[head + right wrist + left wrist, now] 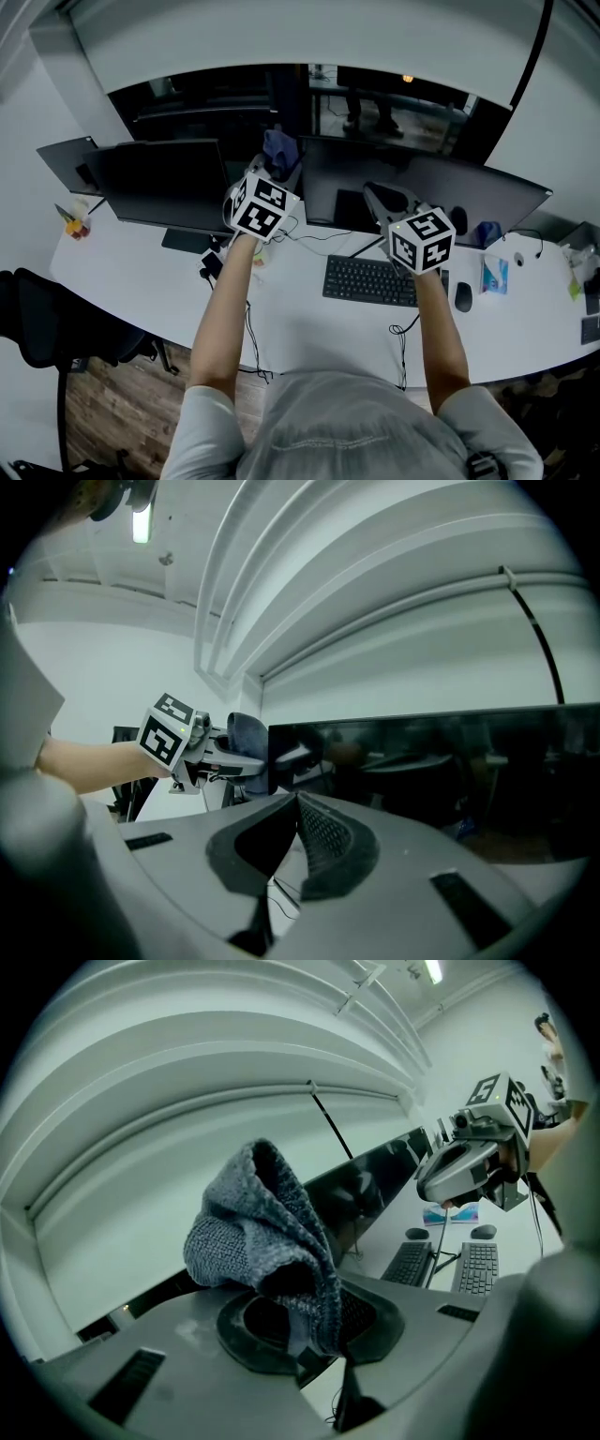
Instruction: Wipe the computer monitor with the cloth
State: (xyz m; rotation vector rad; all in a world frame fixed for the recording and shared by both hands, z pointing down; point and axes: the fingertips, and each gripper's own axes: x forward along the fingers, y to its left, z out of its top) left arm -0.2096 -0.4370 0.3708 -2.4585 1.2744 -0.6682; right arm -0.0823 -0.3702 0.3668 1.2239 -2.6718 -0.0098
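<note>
Holding item one, the left tool point(315, 1324) is clamped on the lower end of a grey knitted cloth point(264, 1227).
- Cloth: bunched, standing up from the pads, its long axis in line with the tool and its free end pointing toward the far wall. It sits at the top left corner of the right-hand monitor point(469, 192), by the gap to a second monitor point(159, 183) on the left. Whether it touches the screen cannot be told.
- Right-hand monitor: long axis running left to right, dark screen facing the near side.
- Right tool point(295, 806): pressed together, nothing in it, raised in front of that screen, right of the cloth.
- Tabletop point(300, 323): white, carrying a keyboard point(370, 279) and a mouse point(463, 297) near the right forearm.
</note>
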